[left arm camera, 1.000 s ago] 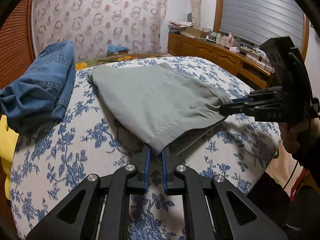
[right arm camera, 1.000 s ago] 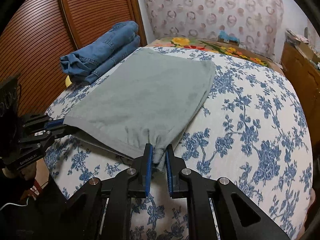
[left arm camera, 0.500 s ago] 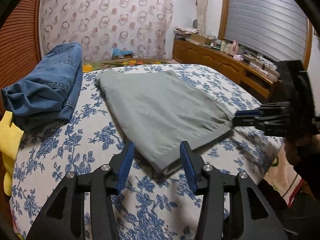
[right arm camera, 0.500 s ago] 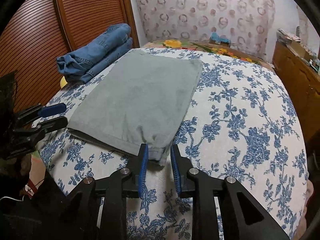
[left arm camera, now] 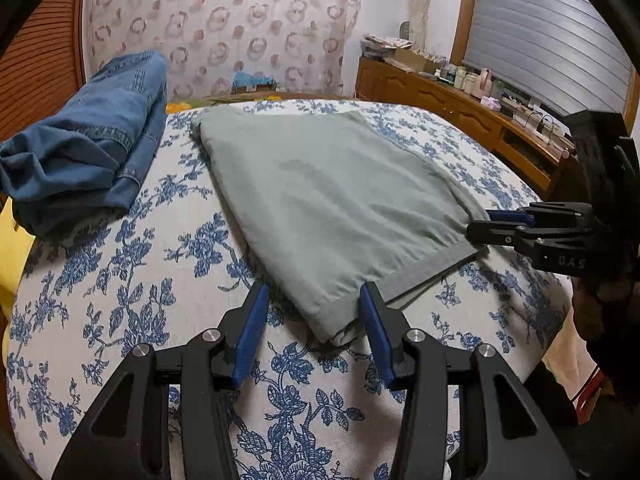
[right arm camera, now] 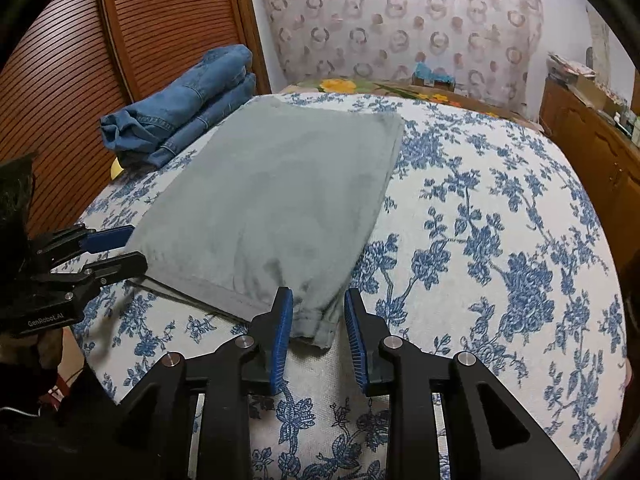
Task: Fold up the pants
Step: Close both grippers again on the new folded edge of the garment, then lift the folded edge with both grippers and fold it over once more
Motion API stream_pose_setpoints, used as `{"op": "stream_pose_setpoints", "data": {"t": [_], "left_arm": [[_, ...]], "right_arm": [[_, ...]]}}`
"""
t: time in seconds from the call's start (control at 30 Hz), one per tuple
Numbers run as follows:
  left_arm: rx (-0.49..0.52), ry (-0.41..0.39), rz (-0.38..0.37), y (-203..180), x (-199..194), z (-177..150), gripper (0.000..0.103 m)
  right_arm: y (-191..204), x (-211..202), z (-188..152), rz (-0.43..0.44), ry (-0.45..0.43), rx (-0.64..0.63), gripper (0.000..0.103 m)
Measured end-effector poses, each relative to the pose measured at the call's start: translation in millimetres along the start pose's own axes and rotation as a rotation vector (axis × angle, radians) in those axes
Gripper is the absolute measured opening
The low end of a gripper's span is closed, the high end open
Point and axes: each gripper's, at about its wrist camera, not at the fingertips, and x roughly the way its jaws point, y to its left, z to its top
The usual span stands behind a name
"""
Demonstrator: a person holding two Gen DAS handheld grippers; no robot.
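folded grey cotton pants (left arm camera: pixel 336 200) lay flat on the blue-flowered white bedspread (right arm camera: pixel 500 240).

we held our left gripper (left arm camera: pixel 314 322) and right gripper (right arm camera: pixel 316 326) with fingers spread, released, each straddling a near hem corner; the gripper bodies read "genrobot.ai" and "das".

Grey-green pants (left arm camera: pixel 336 200), folded into a flat rectangle of stacked layers, lying smooth on the blue-floral bedspread (left arm camera: pixel 168 272), hemmed band edge at the near end, one near corner slightly rumpled
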Motion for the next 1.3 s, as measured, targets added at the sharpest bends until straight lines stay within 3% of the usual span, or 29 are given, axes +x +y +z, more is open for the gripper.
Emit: {"op": "stream_pose_setpoints", "data": {"t": [0.53,0.77,0.83,0.9,1.07,1.3], "left_arm": [[0.021,0.009,0.006,-11,3,-5,0.048],[0.044,0.001,0.021,-13,2,-7,0.048],[0.052,-0.002,0.021,-13,1,-7,0.045],[0.062,-0.003,0.019,-14,1,-8,0.033],[0.048,-0.009,-0.016,-10,-4,-6,0.015],[0.019,-0.069,-0.068,-6,-26,3,0.013]], "right_arm": [[0,2,-4,0.041,0.0,0.0,0.027],[2,4,-3,0.068,0.004,-0.013,0.016],[3,4,-3,0.067,0.001,-0.015,0.015],[3,5,-2,0.073,0.0,-0.01,0.014],[2,4,-2,0.083,-0.004,0.0,0.013],[2,-9,4,0.108,-0.033,0.003,0.013]]}}
